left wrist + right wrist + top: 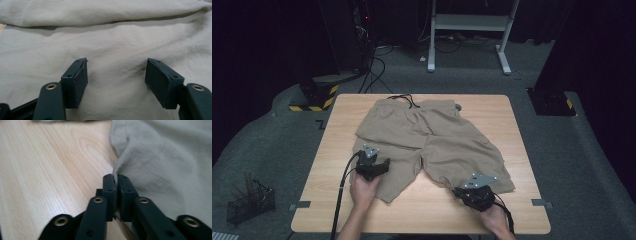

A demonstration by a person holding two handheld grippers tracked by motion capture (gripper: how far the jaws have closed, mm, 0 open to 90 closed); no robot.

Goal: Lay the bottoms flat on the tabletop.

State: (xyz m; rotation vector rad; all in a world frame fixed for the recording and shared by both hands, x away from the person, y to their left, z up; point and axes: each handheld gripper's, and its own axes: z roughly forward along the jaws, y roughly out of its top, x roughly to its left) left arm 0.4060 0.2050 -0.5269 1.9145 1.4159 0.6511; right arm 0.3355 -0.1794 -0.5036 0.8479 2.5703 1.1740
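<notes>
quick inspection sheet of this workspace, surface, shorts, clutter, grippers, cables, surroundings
surface: light wooden table, bare wood around the garment
job's things: tan shorts spread flat, waistband and black drawstring at the far edge, both legs toward the person
clutter: nothing seen on the table
grippers: left gripper jaws wide apart over the cloth of one leg, nothing pinched; right gripper jaws nearly together on the hem edge of the other leg
cables: a black cable trails from the left gripper off the near edge
surroundings: dark room, grey floor, wire basket on the floor, white frame and cables behind
</notes>
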